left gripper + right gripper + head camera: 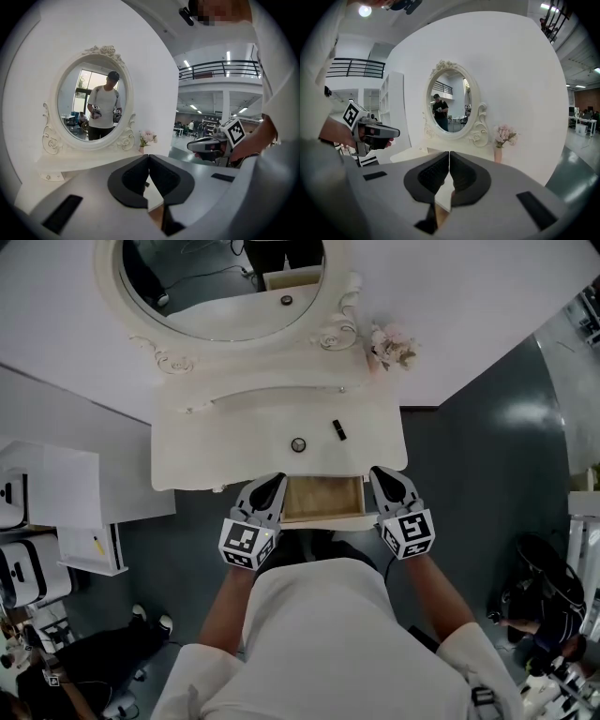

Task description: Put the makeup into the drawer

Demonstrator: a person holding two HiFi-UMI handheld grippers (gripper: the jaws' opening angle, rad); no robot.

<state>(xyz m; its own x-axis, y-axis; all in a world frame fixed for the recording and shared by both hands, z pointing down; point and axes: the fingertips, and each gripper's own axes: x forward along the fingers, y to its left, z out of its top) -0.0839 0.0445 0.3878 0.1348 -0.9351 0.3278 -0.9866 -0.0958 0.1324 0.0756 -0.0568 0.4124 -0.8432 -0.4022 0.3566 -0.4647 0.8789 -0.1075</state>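
The person is standing at the white vanity table (187, 442), holding the left gripper (272, 486) and the right gripper (386, 479) at the 2 front corners of the open drawer (323, 499). Each gripper view is showing the jaws pressed together with nothing between them.

The makeup is lying on the tabletop beyond the drawer, farther from the person than both sets of jaws and between them. I am counting 2 pieces. 1 is a small round compact (298, 444), sitting just behind the drawer's left half and closer to the left gripper. The other is 1 black lipstick (338, 429), lying flat a little farther back, nearer the right gripper. Its long axis is running roughly front to back across the table, slightly slanted. So each gripper is facing 1 piece ahead of it and inward, and would need to spread its jaws before reaching.

There is 1 drawer, looking bare inside, 1 oval mirror (141, 310) and 1 small vase of flowers (392, 346) at the back right.
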